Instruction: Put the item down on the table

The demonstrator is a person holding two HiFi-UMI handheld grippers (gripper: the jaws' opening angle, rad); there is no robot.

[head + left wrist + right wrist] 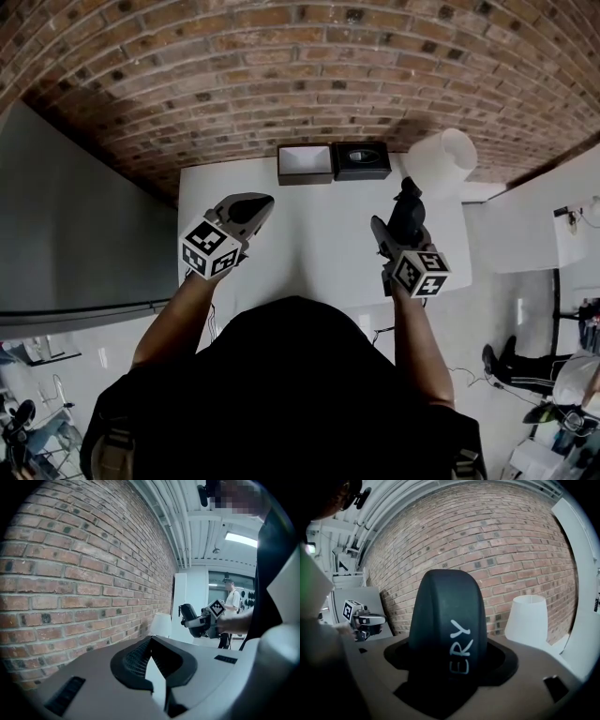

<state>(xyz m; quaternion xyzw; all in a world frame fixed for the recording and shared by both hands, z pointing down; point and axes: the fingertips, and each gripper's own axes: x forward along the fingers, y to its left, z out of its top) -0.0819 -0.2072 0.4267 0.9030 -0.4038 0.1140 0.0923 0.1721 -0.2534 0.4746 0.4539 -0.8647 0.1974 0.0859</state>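
In the head view, the person's right gripper [401,225] sits right of centre. Its fingers are clamped on a smooth, black, round-topped item [409,201] that juts past the jaws toward the top of the frame. In the right gripper view that item fills the middle, gripped on both sides, with the white letters "ERY" running up its face. It is held up over the white rectangular table [319,234] and does not lie on it.

The left gripper [253,206] is left of centre, also over the table. In the left gripper view its ribbed black pads [136,658] meet at the tips, closed with nothing between them.

At the top centre of the head view, along the table's far edge, stands an open dark box with a white inside [305,164]. A closed black box [361,160] stands just beside it on the right. A white cone-shaped lampshade [442,161] stands by the table's upper right corner. A red-brown brick wall [281,66] fills the top of the frame, and a flat grey panel [75,234] covers the left side. At the right of the left gripper view, a second person in a white top [230,599] stands in the background.
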